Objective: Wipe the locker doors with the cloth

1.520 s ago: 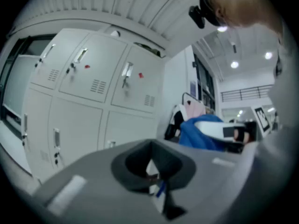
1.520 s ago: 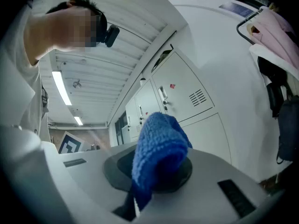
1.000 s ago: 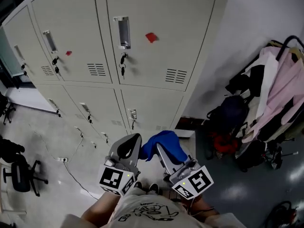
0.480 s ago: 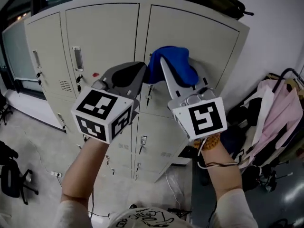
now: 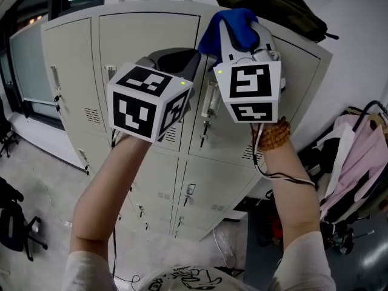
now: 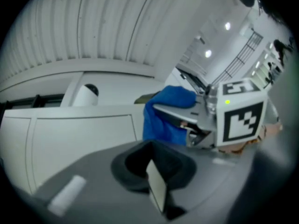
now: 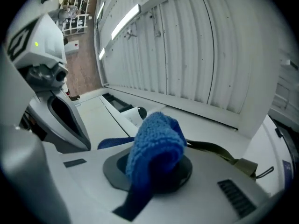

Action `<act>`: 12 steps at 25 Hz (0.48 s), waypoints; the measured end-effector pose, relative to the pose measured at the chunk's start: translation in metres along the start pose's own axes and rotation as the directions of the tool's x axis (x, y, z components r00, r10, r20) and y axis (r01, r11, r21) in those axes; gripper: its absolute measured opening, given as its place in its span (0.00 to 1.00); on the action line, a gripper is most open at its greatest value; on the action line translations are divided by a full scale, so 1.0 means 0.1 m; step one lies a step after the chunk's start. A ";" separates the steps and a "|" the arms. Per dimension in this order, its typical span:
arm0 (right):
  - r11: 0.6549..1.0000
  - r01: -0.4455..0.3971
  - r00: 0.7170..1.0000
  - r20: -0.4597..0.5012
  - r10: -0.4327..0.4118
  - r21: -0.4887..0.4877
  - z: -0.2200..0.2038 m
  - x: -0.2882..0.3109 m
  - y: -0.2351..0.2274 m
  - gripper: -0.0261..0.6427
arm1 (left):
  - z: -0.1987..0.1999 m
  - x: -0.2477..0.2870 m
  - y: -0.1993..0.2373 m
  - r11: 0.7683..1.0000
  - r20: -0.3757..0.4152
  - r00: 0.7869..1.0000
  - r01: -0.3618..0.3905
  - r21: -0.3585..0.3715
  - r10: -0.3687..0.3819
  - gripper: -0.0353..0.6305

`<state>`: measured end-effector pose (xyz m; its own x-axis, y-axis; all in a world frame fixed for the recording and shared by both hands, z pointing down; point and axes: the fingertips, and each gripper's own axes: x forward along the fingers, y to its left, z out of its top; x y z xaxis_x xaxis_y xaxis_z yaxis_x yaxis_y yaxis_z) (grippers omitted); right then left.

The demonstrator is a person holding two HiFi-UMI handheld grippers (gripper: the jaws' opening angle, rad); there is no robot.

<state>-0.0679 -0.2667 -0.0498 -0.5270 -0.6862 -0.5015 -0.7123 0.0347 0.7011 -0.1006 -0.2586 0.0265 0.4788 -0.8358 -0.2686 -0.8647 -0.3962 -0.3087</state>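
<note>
So you've got both grippers up high in front of the bank of beige metal lockers. Your right gripper is clenched on the blue terry cloth. In the right gripper view the cloth bunches into a fat roll between the jaws and trails a tail down the near side. The cloth sits at the top edge of the locker bank, by the upper left corner of the top right door, just right of the seam between the two upper doors. Can't tell if it's actually pressing on the metal or only hovering in front of it. Your left gripper is just beside the right one and a bit lower, in front of the upper part of the neighbouring door. Its jaws are pressed together with nothing between them. A dark olive bag lies on top of the lockers toward the right corner, and in the right gripper view one of its straps shows just behind the cloth. Some keys dangle from the lock under the door handle below your grippers. You've got a brown bead bracelet on your right wrist, and pink clothes hang off at the right edge.
</note>
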 end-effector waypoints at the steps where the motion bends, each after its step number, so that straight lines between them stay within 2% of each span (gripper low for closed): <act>1: 1.000 0.017 1.000 -0.015 -0.018 -0.015 -0.03 0.04 0.00 0.09 | -0.02 -0.01 0.01 1.000 -0.001 1.000 -0.004 0.005 0.004 0.06; 5: 0.993 0.059 0.997 -0.044 -0.064 -0.106 -0.08 0.07 0.06 0.09 | -0.14 -0.04 0.02 1.000 -0.014 1.000 0.000 -0.004 0.000 0.06; 12: 0.997 -0.034 0.998 -0.064 0.029 -0.070 -0.32 -0.15 0.46 0.09 | -0.34 -0.05 -0.05 0.998 -0.023 0.999 0.022 -0.057 -0.023 0.06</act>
<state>-0.0782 -0.2785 0.0066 -0.5168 -0.7301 -0.4471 -0.6597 0.0068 0.7515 -0.1034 -0.2655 0.0605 0.4950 -0.8351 -0.2400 -0.8614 -0.4354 -0.2617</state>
